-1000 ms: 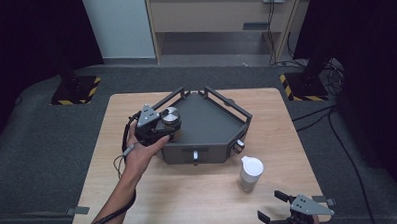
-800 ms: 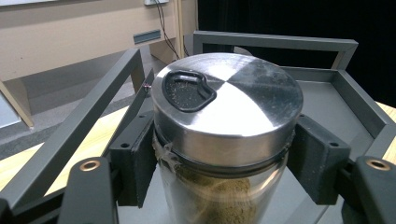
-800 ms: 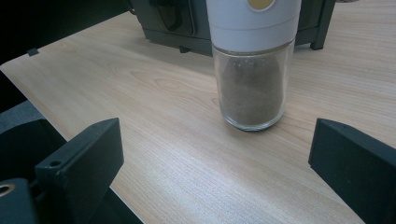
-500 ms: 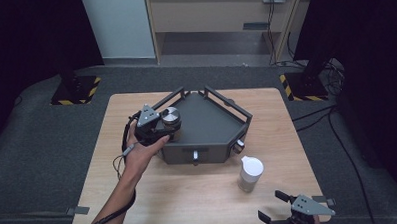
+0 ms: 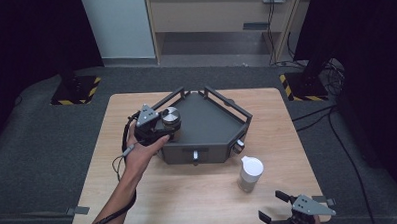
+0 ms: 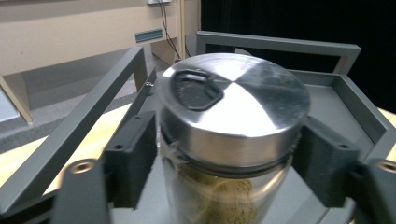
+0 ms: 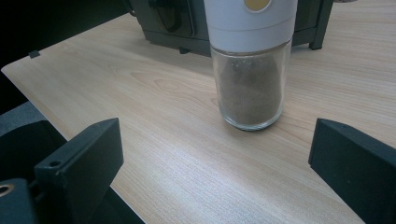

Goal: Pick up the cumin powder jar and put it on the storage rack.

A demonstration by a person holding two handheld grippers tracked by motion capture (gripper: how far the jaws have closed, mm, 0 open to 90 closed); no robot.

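There are two glass jars: one jar with a metal lid (image 5: 170, 116) standing inside the grey tray (image 5: 214, 122), at its left corner, and one jar with a white cap (image 5: 250, 173) near the front right of the tabletop (image 5: 189, 192). There is one tray. Two grippers are present.

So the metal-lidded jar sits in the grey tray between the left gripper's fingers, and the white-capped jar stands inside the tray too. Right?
Not quite. The white-capped jar stands outside the grey tray, on the bare wooden table in front of it, as the high view shows. The rest holds: the metal-lidded jar is in the tray, between the fingers of the left gripper, which have just been opening.
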